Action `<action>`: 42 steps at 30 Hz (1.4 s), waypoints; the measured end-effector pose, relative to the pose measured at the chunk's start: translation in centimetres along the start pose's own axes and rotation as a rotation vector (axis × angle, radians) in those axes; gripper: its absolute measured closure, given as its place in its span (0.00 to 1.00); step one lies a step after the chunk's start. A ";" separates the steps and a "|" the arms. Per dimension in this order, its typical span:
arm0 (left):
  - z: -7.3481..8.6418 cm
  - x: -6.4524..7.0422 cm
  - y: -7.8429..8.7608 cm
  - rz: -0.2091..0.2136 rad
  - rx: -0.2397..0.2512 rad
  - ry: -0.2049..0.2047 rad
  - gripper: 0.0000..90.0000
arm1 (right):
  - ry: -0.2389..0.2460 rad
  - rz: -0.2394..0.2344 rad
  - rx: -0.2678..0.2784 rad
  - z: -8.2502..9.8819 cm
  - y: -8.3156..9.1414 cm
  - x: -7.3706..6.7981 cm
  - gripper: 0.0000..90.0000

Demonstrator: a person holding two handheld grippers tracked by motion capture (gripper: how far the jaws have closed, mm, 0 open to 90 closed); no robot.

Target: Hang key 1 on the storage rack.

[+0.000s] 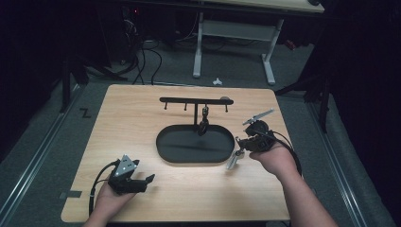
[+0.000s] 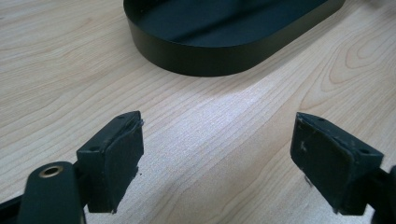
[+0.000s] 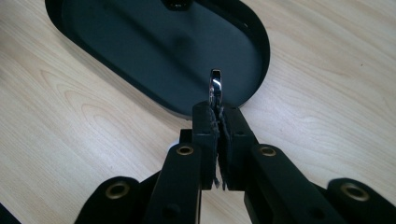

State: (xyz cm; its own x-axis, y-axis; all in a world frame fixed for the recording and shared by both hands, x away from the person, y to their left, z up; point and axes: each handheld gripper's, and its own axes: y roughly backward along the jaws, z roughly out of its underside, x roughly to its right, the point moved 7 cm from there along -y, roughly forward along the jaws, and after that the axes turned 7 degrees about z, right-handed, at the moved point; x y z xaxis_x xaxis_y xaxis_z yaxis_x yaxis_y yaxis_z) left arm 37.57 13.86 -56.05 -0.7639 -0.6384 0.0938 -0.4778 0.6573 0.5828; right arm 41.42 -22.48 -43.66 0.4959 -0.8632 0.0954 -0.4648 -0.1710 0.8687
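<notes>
Black oval tray with a T-shaped hook rack rising from its far rim, centred on the pale wood tabletop; one dark ring-like item already hangs from the rack over the tray, likely the pattern to be repeated. Right tool, just right of the tray, has its jaws pressed together on a small shiny metal ring held upright and edge-on, apparently so it can slip onto a hook. Left tool, near the tray's front left, rests spread and empty on the tabletop, seemingly in reserve.
</notes>
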 end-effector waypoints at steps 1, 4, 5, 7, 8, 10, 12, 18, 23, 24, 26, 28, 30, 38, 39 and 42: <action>0.0 0.0 0.0 -0.001 0.000 0.001 0.20 | 0.004 0.000 0.004 -0.2 0.1 0.0 0.96; 0.0 0.0 0.0 0.000 0.000 0.001 0.20 | 0.006 -0.002 0.011 -0.7 0.3 0.0 0.96; 0.0 0.0 0.0 0.001 0.000 0.000 0.20 | 0.008 0.001 0.014 -0.9 0.4 0.0 0.96; 0.0 0.0 0.0 0.001 -0.003 -0.003 0.20 | 0.005 0.004 0.019 -1.3 0.7 0.0 0.96; 0.0 0.0 0.0 0.002 -0.003 -0.003 0.20 | 0.008 0.005 0.021 -1.5 0.8 0.0 0.96; 0.0 0.1 0.0 0.004 -0.004 0.001 0.20 | 0.010 0.009 0.025 -1.9 1.1 0.1 0.96; 0.0 0.1 0.0 0.003 -0.005 -0.002 0.20 | 0.015 0.011 0.032 -2.4 1.3 0.2 0.96; 0.0 0.1 0.0 0.004 -0.010 -0.006 0.20 | 0.010 0.009 0.045 -3.7 1.5 0.3 0.96; 0.0 0.1 0.0 0.002 -0.005 -0.001 0.20 | 0.011 0.011 0.047 -4.5 1.4 0.3 0.96; 0.0 0.1 0.0 0.001 -0.003 0.000 0.20 | 0.007 0.009 0.050 -4.7 1.3 0.3 0.96; 0.0 0.1 0.1 0.002 0.001 0.004 0.20 | 0.003 0.006 0.047 -5.0 1.3 0.4 0.96; 0.0 0.1 0.2 0.001 0.002 0.005 0.20 | 0.006 0.012 0.044 -5.3 1.3 0.4 0.96; 0.0 0.0 0.2 0.002 0.003 0.005 0.20 | 0.001 0.011 0.044 -5.7 1.4 0.4 0.96; 0.0 -0.1 0.3 0.002 0.008 0.009 0.20 | 0.008 0.021 0.050 -7.4 1.4 0.6 0.96; 0.0 -0.1 0.3 0.001 0.007 0.008 0.20 | 0.005 0.021 0.048 -7.6 1.3 0.6 0.96; 0.0 -0.1 0.4 0.002 0.006 0.007 0.20 | -0.001 0.013 0.044 -7.9 0.7 0.7 0.96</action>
State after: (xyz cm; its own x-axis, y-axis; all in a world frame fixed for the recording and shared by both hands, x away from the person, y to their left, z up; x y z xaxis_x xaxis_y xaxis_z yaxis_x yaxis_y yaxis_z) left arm 37.47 14.15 -55.82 -0.7619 -0.6398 0.1008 -0.4787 0.6611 0.5778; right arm 47.25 -19.44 -39.12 0.4893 -0.8657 0.1059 -0.5027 -0.1807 0.8454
